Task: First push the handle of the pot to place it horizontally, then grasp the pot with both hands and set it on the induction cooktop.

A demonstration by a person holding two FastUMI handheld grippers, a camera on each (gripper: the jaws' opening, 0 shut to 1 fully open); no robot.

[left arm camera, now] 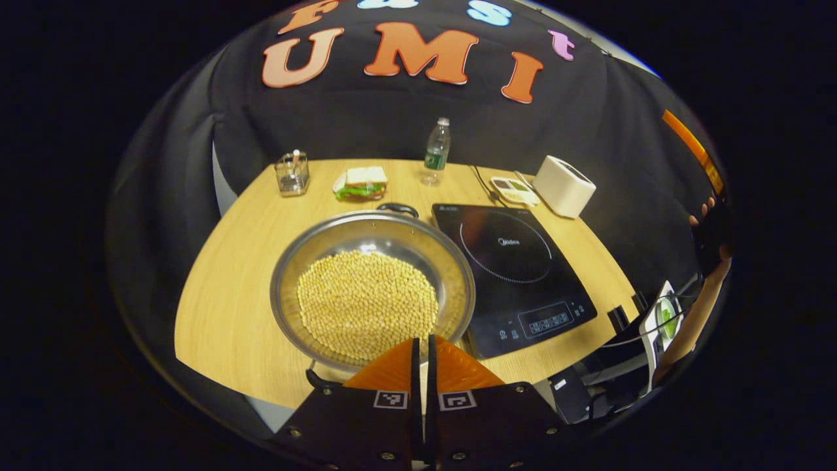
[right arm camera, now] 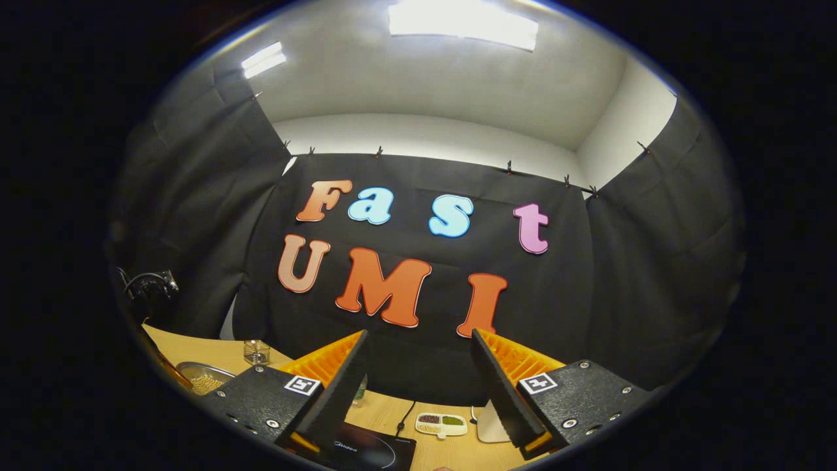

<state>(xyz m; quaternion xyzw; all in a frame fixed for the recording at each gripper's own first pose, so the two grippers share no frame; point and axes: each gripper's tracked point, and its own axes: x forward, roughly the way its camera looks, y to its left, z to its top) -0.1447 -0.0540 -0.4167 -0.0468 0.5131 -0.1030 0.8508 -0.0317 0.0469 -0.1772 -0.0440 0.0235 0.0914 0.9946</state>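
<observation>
My left gripper (left arm camera: pixel 422 350) has its two fingers pressed together with nothing between them, their tips hovering over the near rim of the pot (left arm camera: pixel 373 288). The pot sits on the wooden table (left arm camera: pixel 229 275) directly ahead of this gripper, with the induction cooktop (left arm camera: pixel 516 275) just beside it on the right, the two nearly touching at the rim. It is a wide, shallow metal pan carrying a broad bed of pale beans (left arm camera: pixel 366 304), so I judge it fairly heavy and stiff, with a smooth rim that could slip between my fingers. Tilting it would send the beans rolling, so it has to stay level.

One dark loop handle (left arm camera: pixel 397 209) shows at the far rim, straight ahead of me. Below my fingertips, at the near rim, a dark curved piece (left arm camera: pixel 315 378) shows, which I take to be the opposite handle. The handles look like the safest places to take hold, one gripper on each side, once the pot is turned so they lie left and right.

My right gripper (right arm camera: pixel 418 373) is held high and well off to the right, its fingers spread wide and empty, aimed at the booth wall, with the table low beneath it.
</observation>
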